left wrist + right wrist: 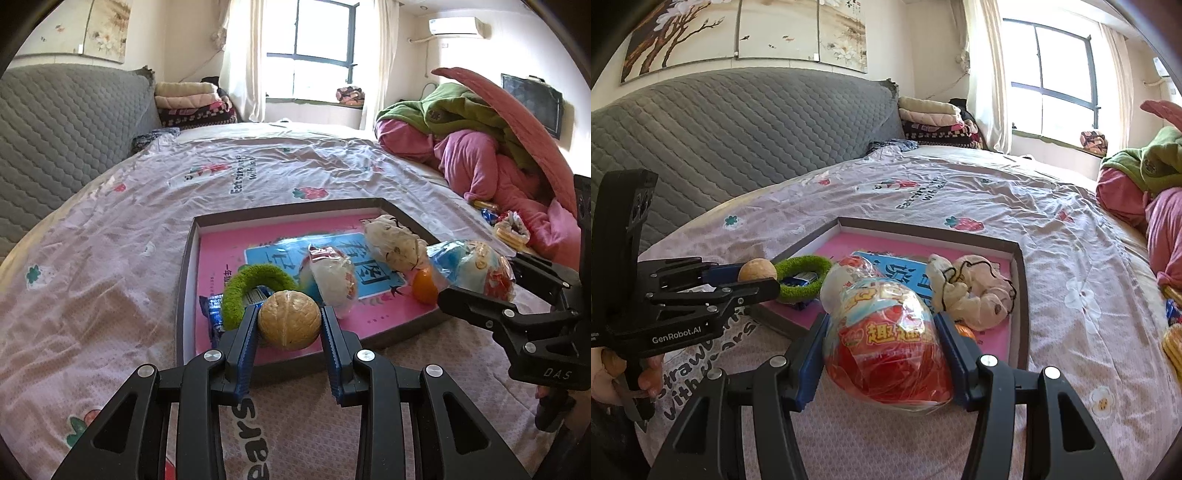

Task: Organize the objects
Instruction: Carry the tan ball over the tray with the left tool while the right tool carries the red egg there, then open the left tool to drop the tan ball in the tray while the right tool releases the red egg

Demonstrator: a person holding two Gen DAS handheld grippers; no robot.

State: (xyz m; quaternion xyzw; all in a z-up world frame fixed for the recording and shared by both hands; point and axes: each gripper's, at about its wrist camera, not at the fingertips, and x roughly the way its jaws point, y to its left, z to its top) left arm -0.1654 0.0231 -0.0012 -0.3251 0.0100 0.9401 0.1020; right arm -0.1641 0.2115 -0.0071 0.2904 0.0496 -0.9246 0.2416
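Observation:
My left gripper (289,321) is shut on a tan walnut (289,324), held over the near left corner of a shallow grey box (184,280) with a pink book inside. The walnut also shows in the right wrist view (757,270). My right gripper (882,332) is shut on a wrapped red and blue toy egg (890,343), at the box's near edge; the egg also shows in the left wrist view (469,267). In the box lie a green fuzzy ring (251,284), a second wrapped egg (330,277), a cream cloth toy (395,240), an orange ball (424,286) and a blue packet (212,314).
The box sits on a bed with a pink printed sheet (129,229). A grey quilted headboard (55,122) stands at the left. Piled pink and green bedding (480,147) lies at the right, with snack packets (509,229) beside it. Folded blankets (192,99) are stacked at the far corner.

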